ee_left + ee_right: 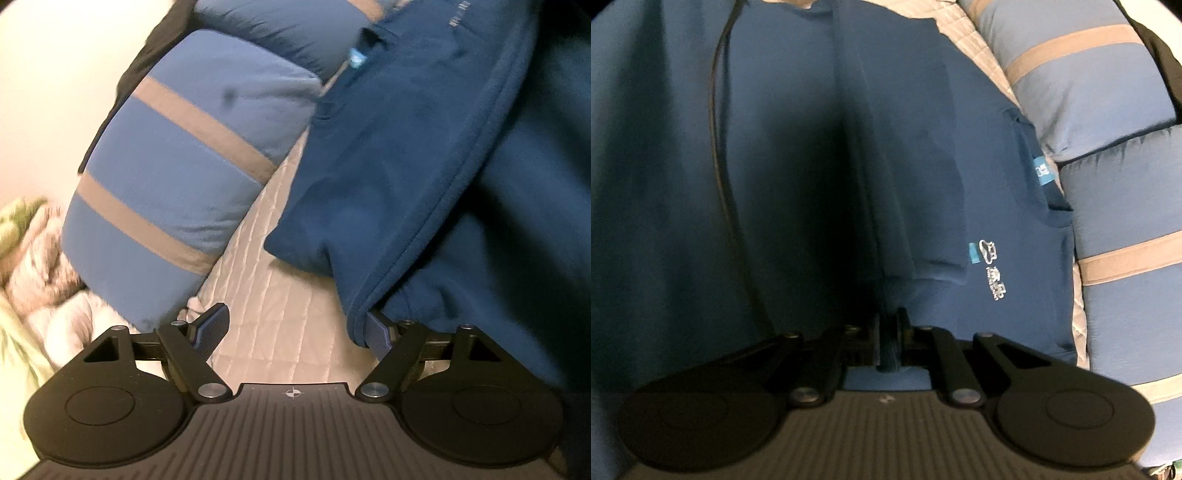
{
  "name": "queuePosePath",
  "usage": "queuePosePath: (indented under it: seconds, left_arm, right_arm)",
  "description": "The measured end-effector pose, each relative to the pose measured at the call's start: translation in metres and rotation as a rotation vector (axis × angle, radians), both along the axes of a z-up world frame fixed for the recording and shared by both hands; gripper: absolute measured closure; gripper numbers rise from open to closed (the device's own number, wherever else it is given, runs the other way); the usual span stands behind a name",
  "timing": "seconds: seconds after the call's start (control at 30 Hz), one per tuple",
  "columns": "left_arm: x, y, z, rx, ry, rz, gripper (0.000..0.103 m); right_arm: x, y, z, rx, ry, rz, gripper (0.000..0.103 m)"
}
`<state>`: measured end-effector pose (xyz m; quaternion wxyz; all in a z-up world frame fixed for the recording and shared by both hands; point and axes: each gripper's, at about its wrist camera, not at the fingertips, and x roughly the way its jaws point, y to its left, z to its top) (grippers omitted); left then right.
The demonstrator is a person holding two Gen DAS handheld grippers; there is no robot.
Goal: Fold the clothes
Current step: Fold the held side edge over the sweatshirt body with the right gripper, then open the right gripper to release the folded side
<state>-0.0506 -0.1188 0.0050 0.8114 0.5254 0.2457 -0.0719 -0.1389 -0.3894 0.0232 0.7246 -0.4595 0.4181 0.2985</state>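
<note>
A dark blue garment (424, 155) with a stitched hem lies on the pale quilted bed cover (280, 295), filling the right of the left wrist view. My left gripper (295, 328) stands open just above the cover. Its right finger (378, 332) is partly under the garment's hem, and nothing is pinched between the fingers. In the right wrist view the same garment (960, 166) shows a small white logo (993, 269) and a light blue tag (1041, 170). My right gripper (888, 332) is shut on a bunched fold of this garment, and fabric hides its fingertips.
Two blue pillows with grey stripes (177, 177) (1082, 88) lie along the garment's edge. A crumpled beige and green blanket (40, 251) sits at the far left. A thin black cable (716, 147) hangs across the fabric. A pale wall (55, 74) is behind the pillows.
</note>
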Motion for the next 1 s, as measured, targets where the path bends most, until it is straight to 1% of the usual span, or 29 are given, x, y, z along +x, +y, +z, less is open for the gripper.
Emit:
queuePosePath:
  seconds: [0.07, 0.2, 0.23, 0.27, 0.3, 0.33, 0.37, 0.4, 0.43, 0.47, 0.57, 0.63, 0.7, 0.83, 0.93, 1.0]
  left_arm:
    - [-0.003, 0.0, -0.001, 0.009, -0.004, -0.01, 0.026]
    - [-0.016, 0.002, 0.005, -0.015, -0.016, -0.017, 0.026]
    - [-0.019, 0.001, 0.007, -0.021, -0.018, -0.019, 0.026]
    - [-0.023, 0.001, 0.01, -0.027, -0.019, -0.021, 0.026]
    - [-0.027, 0.001, 0.012, -0.033, -0.021, -0.022, 0.026]
    - [-0.03, 0.002, 0.015, -0.043, -0.017, -0.023, 0.026]
    - [-0.034, 0.004, 0.019, -0.059, -0.004, -0.021, 0.026]
    - [-0.037, 0.007, 0.024, -0.079, 0.009, -0.016, 0.026]
    - [-0.039, 0.011, 0.03, -0.108, 0.024, -0.002, 0.026]
    - [-0.04, 0.015, 0.038, -0.143, 0.038, 0.017, 0.026]
    - [-0.037, 0.033, 0.068, -0.278, 0.071, 0.098, 0.026]
    - [-0.033, 0.047, 0.091, -0.376, 0.085, 0.16, 0.026]
    - [-0.027, 0.063, 0.114, -0.462, 0.084, 0.209, 0.026]
    - [-0.015, 0.087, 0.165, -0.603, 0.057, 0.286, 0.026]
    - [-0.006, 0.098, 0.205, -0.71, 0.023, 0.332, 0.026]
    - [-0.002, 0.098, 0.232, -0.751, -0.008, 0.33, 0.026]
  right_arm:
    - [-0.003, 0.001, -0.002, -0.005, 0.02, 0.008, 0.095]
    - [-0.004, -0.001, -0.001, 0.005, 0.049, 0.001, 0.095]
    - [-0.003, -0.002, 0.0, 0.011, 0.056, -0.007, 0.092]
    - [-0.003, -0.003, -0.001, 0.01, 0.057, -0.014, 0.071]
    - [-0.003, -0.005, -0.001, 0.008, 0.056, -0.021, 0.066]
    - [-0.003, -0.007, 0.0, 0.009, 0.044, -0.025, 0.054]
    - [-0.004, -0.01, 0.002, 0.022, 0.025, -0.032, 0.038]
    - [-0.005, -0.015, 0.009, 0.054, 0.004, -0.048, 0.029]
    - [-0.006, -0.02, 0.016, 0.091, -0.019, -0.066, 0.015]
    - [-0.006, -0.026, 0.023, 0.127, -0.042, -0.084, 0.009]
    - [-0.001, -0.051, 0.049, 0.273, -0.084, -0.206, 0.003]
    - [0.001, -0.065, 0.064, 0.336, -0.132, -0.296, 0.0]
    - [0.004, -0.079, 0.079, 0.386, -0.195, -0.371, 0.0]
    - [0.013, -0.104, 0.104, 0.462, -0.291, -0.472, 0.0]
    - [0.022, -0.126, 0.126, 0.511, -0.347, -0.581, 0.0]
    - [0.029, -0.148, 0.147, 0.61, -0.368, -0.683, 0.0]
